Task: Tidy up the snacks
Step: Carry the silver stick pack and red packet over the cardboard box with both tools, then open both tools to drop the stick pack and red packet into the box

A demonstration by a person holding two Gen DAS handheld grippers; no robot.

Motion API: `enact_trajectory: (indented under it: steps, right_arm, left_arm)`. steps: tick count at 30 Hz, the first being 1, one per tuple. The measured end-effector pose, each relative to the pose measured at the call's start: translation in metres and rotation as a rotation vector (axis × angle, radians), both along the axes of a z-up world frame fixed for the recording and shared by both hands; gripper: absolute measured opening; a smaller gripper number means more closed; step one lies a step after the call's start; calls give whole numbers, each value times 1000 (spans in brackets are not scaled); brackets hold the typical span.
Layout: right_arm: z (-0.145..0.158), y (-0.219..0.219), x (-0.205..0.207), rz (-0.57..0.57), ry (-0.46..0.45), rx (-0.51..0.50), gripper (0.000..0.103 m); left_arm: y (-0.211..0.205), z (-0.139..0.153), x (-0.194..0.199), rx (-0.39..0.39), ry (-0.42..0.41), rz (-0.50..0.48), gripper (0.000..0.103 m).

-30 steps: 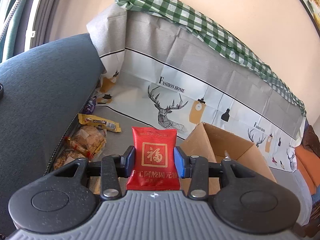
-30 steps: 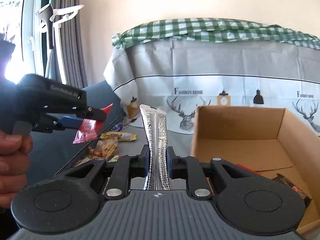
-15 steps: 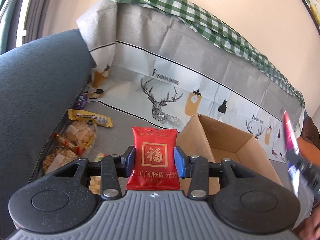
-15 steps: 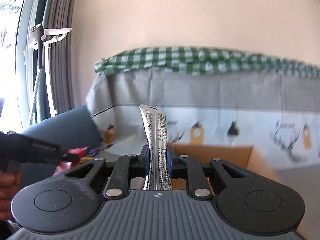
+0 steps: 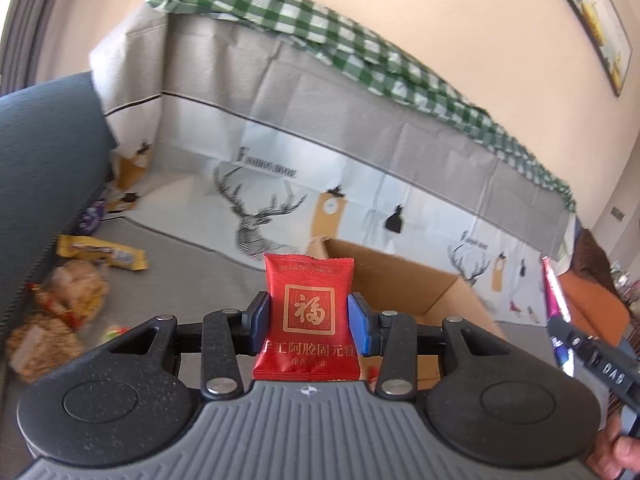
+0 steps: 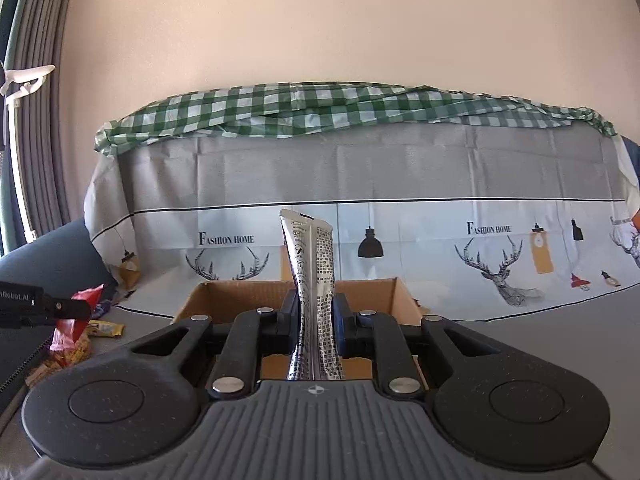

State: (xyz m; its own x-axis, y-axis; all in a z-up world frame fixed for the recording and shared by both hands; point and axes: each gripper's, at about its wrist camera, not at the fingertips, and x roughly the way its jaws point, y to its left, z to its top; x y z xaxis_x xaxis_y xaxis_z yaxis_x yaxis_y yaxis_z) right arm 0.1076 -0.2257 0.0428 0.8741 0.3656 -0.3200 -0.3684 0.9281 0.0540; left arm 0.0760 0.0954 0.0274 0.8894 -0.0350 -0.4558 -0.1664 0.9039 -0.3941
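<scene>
In the left wrist view, the left gripper (image 5: 309, 322) was clamped on a red snack packet (image 5: 307, 322), its blue pads pressed against both side edges and the packet standing upright. Just beyond it sat the open cardboard box (image 5: 404, 276) on the grey seat. Loose snacks (image 5: 76, 292) lay far left against the dark cushion (image 5: 44, 168).

In the right wrist view, the right gripper (image 6: 316, 322) was nearly closed, pinching a slim silver sachet (image 6: 314, 280) upright between its pads. The cardboard box (image 6: 240, 296) lay directly behind it, before the deer-print cover (image 6: 440, 176). At far left, the other gripper held the red packet (image 6: 76, 314).
</scene>
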Motion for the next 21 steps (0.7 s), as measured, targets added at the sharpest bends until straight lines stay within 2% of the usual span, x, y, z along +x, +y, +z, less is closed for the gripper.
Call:
enact_trajectory:
  steps: [8,14,21]
  right_arm:
    - [-4,-8,5,-16,-11,-64,18]
    - [-7,-16,7,-32,-16,-98,18]
    - [-8,-14,6,-32,-20,-118,18]
  left_arm:
    - [-46,0,22,-15,-63,-105,46]
    - [-77,-3,33,21,-88,-180,46]
    - [-88,-3,37,22,-109,-212,46]
